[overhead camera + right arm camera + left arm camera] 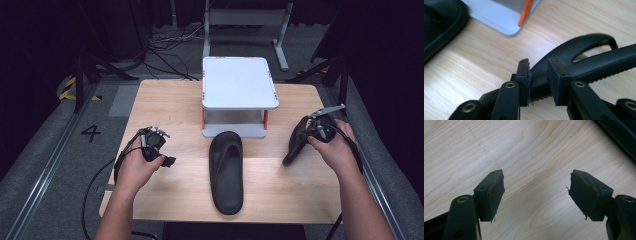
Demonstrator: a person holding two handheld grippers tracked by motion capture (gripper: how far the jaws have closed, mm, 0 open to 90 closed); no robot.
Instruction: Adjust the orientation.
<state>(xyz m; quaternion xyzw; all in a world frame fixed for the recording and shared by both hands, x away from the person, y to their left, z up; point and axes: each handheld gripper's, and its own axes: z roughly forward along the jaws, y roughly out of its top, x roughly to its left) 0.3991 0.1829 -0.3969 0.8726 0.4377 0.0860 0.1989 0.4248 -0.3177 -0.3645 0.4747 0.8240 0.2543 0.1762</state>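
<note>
A black slipper (227, 172) lies flat, sole down, in the middle of the wooden table (165, 105), its toe toward the white rack. A second black slipper (295, 147) stands tilted on its edge at the right, heel end on the wood. My right gripper (306, 131) is shut on that slipper's rim; the right gripper view has both jaws of the gripper (538, 75) pinching the slipper (586, 57) near its strap opening. My left gripper (167, 160) hovers left of the flat slipper, and its jaws (536, 192) stand wide open over bare wood.
A white two-level rack (239, 82) with orange posts stands at the table's back middle, its lower shelf (496, 15) just beyond the flat slipper (439, 22). Cables and metal stand legs lie on the floor behind the table.
</note>
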